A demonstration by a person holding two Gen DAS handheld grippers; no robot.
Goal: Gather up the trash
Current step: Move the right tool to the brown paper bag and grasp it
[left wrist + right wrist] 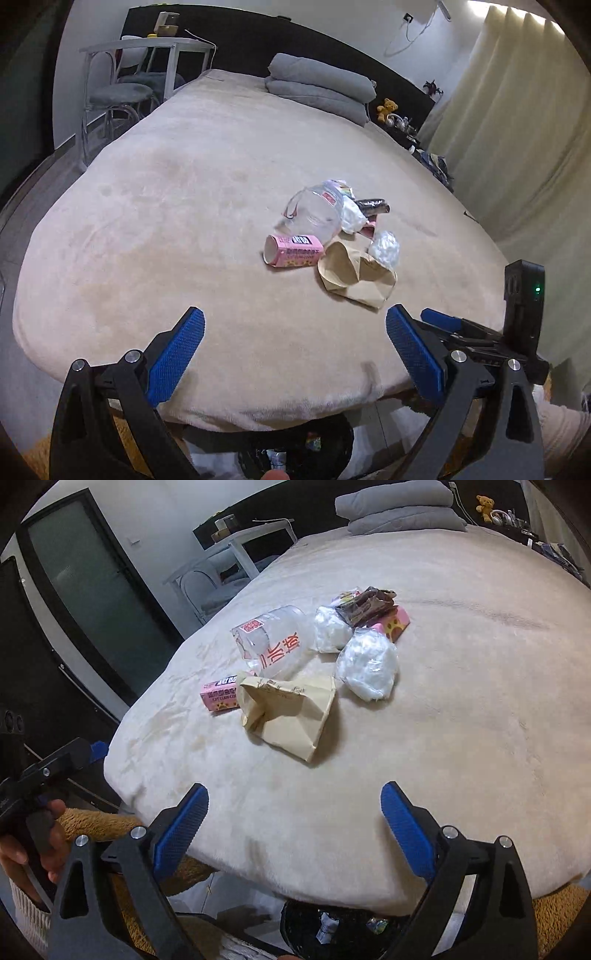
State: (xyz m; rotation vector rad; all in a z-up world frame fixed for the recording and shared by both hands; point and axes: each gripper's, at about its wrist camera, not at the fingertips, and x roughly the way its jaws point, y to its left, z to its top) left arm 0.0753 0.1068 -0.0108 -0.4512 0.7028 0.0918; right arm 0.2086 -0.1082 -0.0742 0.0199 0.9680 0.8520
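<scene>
- Step in hand, by the look of it: approach, nothing gripped yet. Left tongs (pixel 295 328) spread wide, empty, hovering over near edge of bed (pixel 147 229).
- Right tongs (pixel 294 805) also spread apart, empty, same near edge, just beside the left pair.
- Trash heaped mid-bed, w/ pieces touching: brown paper bag (pixel 291 709) nearest; pink carton (pixel 293 251) to its left; clear plastic bottle (pixel 316 212) behind; crumpled clear wrap (pixel 367 666) to the right; white wad (pixel 330 629), dark wrapper (pixel 367 605) and a 2nd pink box (pixel 395 624) at the back.
- Black bin (pixel 332 923) below bed edge, under both tongs; some scraps already inside.
- Next, prob.: reach fwd to the bag or carton, close on it, pull back, drop over bin.
- Bag soft, crumpled; pinch a fold, not the flat side.
</scene>
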